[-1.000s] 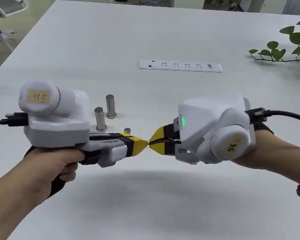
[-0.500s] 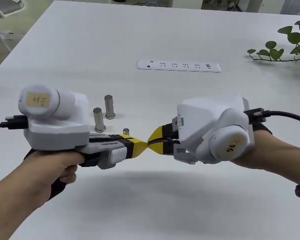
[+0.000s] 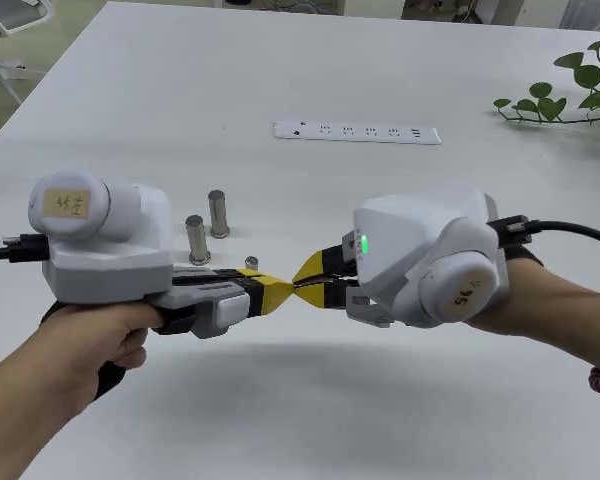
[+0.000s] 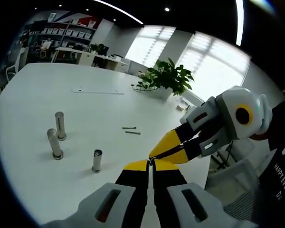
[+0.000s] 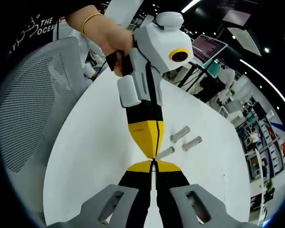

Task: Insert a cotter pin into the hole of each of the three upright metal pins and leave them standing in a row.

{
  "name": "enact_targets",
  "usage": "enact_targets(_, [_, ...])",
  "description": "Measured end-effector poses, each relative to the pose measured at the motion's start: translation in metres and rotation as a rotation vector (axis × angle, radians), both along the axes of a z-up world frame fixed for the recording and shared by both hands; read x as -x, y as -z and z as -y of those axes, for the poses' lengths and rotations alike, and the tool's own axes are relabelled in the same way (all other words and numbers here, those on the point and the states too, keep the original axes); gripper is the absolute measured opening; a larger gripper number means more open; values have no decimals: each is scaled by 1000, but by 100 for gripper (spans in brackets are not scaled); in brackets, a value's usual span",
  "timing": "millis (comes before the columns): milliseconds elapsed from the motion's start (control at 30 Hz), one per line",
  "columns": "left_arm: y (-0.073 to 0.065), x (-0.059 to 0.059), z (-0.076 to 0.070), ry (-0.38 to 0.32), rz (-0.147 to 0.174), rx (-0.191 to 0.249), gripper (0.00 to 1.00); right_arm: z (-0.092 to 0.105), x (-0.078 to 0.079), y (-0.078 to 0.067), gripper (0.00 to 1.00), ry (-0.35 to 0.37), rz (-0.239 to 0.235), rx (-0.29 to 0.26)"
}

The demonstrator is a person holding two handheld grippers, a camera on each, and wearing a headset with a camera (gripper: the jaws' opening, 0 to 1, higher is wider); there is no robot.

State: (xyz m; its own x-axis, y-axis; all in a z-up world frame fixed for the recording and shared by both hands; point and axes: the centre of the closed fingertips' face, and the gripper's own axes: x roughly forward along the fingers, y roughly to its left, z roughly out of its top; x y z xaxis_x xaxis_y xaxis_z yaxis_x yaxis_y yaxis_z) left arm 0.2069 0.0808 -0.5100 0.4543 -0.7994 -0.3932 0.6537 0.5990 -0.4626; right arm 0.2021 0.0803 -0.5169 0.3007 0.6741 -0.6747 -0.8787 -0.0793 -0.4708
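Three upright metal pins stand on the white table: back pin [image 3: 218, 213], middle pin [image 3: 196, 239], and front pin [image 3: 251, 264], half hidden behind the left jaws. My left gripper [image 3: 286, 290] and right gripper [image 3: 302, 283] meet tip to tip above the table, both shut. In the right gripper view a thin pale sliver, seemingly a cotter pin [image 5: 153, 176], runs between my right gripper's [image 5: 153, 164] jaws. The left gripper [image 4: 151, 164] faces the pins [image 4: 97, 160]. Two cotter pins [image 4: 130, 130] lie on the table beyond.
A white power strip [image 3: 358, 132] lies further back on the table. A green plant [image 3: 570, 95] sits at the back right edge. A mesh office chair [image 5: 33, 114] stands beside the table. Bare tabletop spreads in front of the grippers.
The left gripper's body has shifted slightly left and down. The jaw tips of both grippers stay together at almost the same spot.
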Motion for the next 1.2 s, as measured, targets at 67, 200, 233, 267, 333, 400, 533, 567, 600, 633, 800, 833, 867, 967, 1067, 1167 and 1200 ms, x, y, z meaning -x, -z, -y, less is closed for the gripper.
enact_targets(67, [0,0,0,0,-2,-1,0,0,1,1,0,-2,1,1])
enact_targets(200, [1,1,0,-1,-5,-2,0,-1,1,1,0,-2,2,2])
enact_targets(233, [1,1,0,0,-4,-2,0,-1,1,2,0,0,2,1])
enact_targets(267, [1,1,0,1,-3,-3,0,0,1,2,0,3,-1,0])
enact_targets(333, [2,1,-1,4,0,-7,0,0,1,3,0,11,-12,-5])
enact_targets(400, [2,1,-2,4,5,-14,0,2,1,3,0,29,-39,-21])
enact_targets(533, [4,1,-5,7,21,-34,0,4,0,3,0,62,-86,-47])
enact_targets(567, [5,1,-6,8,25,-36,0,5,0,3,0,75,-103,-55])
enact_targets(600, [5,1,-7,6,34,-38,0,5,-1,3,1,81,-116,-66])
enact_targets(633, [6,2,-7,11,33,-41,0,6,-1,3,2,97,-142,-81])
enact_targets(800, [10,2,-12,19,61,-65,0,7,-2,3,4,169,-261,-160])
enact_targets(833, [11,2,-12,20,66,-64,0,7,-2,3,4,173,-271,-168])
enact_targets(867, [11,3,-13,24,78,-67,0,8,-1,5,4,192,-312,-182])
enact_targets(967, [12,4,-14,43,109,-85,0,8,0,6,6,228,-399,-224])
enact_targets(1067, [13,7,-14,67,142,-103,0,9,0,5,7,275,-505,-280])
enact_targets(1167, [15,9,-15,92,173,-125,0,9,0,4,9,300,-565,-318])
enact_targets(1200, [15,10,-15,99,181,-132,0,8,2,4,9,309,-597,-333])
